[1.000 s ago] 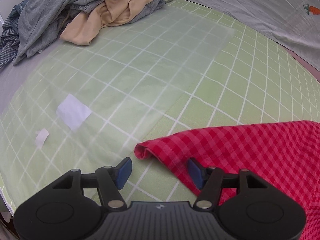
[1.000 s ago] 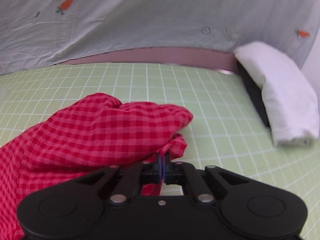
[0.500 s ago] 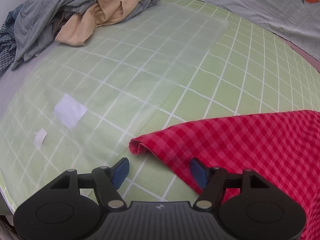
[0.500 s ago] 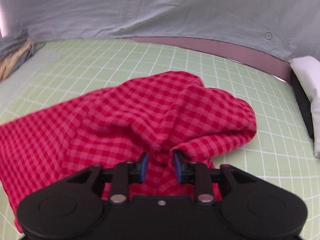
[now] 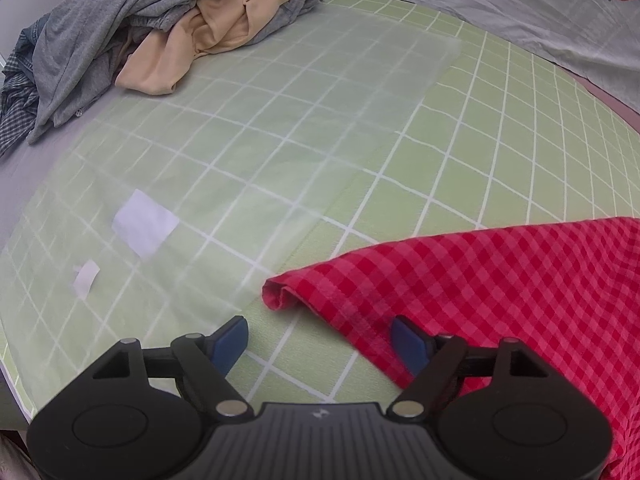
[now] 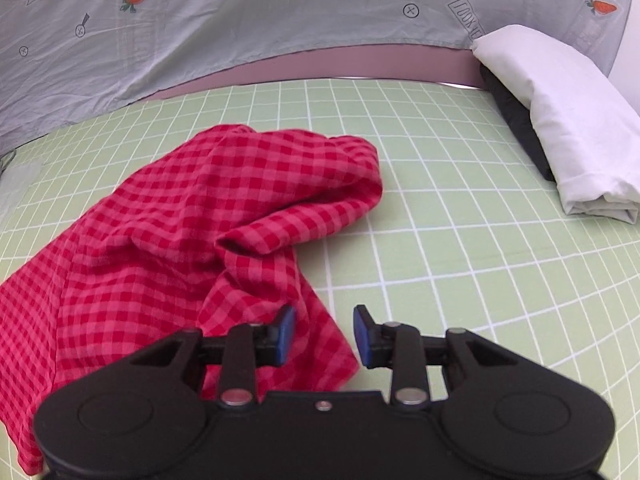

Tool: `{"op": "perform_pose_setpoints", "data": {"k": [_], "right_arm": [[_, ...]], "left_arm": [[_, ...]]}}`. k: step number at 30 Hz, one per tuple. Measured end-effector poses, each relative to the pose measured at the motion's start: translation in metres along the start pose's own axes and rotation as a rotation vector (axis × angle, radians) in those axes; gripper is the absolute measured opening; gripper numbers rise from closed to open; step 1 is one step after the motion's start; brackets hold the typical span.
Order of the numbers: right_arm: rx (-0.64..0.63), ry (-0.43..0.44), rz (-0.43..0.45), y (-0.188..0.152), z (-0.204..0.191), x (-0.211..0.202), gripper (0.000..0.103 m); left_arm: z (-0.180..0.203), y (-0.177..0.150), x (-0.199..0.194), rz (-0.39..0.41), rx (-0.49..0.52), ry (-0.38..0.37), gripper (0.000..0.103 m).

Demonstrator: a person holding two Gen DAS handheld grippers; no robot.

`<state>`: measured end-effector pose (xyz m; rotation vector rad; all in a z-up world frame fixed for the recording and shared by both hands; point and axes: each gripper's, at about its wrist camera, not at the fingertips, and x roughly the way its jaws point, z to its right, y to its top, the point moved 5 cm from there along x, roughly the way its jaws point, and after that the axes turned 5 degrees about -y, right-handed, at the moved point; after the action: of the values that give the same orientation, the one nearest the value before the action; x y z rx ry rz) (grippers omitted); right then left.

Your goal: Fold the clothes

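Claws tilted downward over red checked cloth, left opening

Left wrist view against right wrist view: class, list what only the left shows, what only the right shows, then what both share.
Only the left: the heap of grey and beige clothes and two white paper scraps. Only the right: the folded white cloth on something dark. Both: the red checked cloth, the green grid mat, and the grey carrot-print sheet.

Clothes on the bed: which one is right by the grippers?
The red checked cloth, spread flat. The grey and beige clothes sit piled far away.
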<state>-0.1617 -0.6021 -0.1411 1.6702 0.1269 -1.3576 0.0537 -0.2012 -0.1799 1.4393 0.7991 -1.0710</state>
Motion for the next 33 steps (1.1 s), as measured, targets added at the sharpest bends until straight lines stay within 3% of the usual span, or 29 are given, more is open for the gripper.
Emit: {"op": "perform_pose_setpoints", "data": {"k": [7, 10, 18, 20, 21, 22, 26, 29, 31, 33], "right_arm": [[0.122, -0.052, 0.026, 0.004, 0.025, 0.001, 0.033], [0.113, -0.046, -0.011, 0.003, 0.030, 0.006, 0.033], [0.030, 0.056, -0.064, -0.008, 0.006, 0.009, 0.035], [0.012, 0.060, -0.063, -0.009, 0.004, 0.009, 0.022], [0.003, 0.061, -0.059, -0.009, 0.005, 0.007, 0.009], [-0.002, 0.056, -0.051, -0.009, 0.007, 0.004, 0.005], [0.027, -0.040, 0.049, -0.001, 0.034, -0.022, 0.003], [0.037, -0.147, 0.098, -0.001, 0.061, -0.043, 0.003], [0.016, -0.185, 0.056, -0.012, 0.068, -0.045, 0.003], [-0.045, -0.189, -0.047, -0.032, 0.063, -0.034, 0.004]], "left_arm": [[0.000, -0.002, -0.001, 0.000, -0.004, 0.006, 0.084], [-0.001, -0.002, -0.001, 0.002, -0.005, 0.011, 0.085], [0.000, -0.003, -0.002, 0.004, 0.008, 0.019, 0.086], [0.001, -0.002, -0.002, 0.004, 0.013, 0.024, 0.086], [0.001, -0.002, -0.002, 0.005, 0.015, 0.029, 0.087], [0.001, -0.002, -0.002, 0.006, 0.016, 0.033, 0.089], [0.000, -0.003, -0.002, 0.007, 0.016, 0.034, 0.090], [0.003, -0.005, 0.000, -0.012, 0.026, -0.011, 0.093], [0.008, -0.007, -0.001, -0.010, 0.036, -0.012, 0.093], [0.011, -0.008, -0.002, -0.011, 0.055, 0.001, 0.092]]}}
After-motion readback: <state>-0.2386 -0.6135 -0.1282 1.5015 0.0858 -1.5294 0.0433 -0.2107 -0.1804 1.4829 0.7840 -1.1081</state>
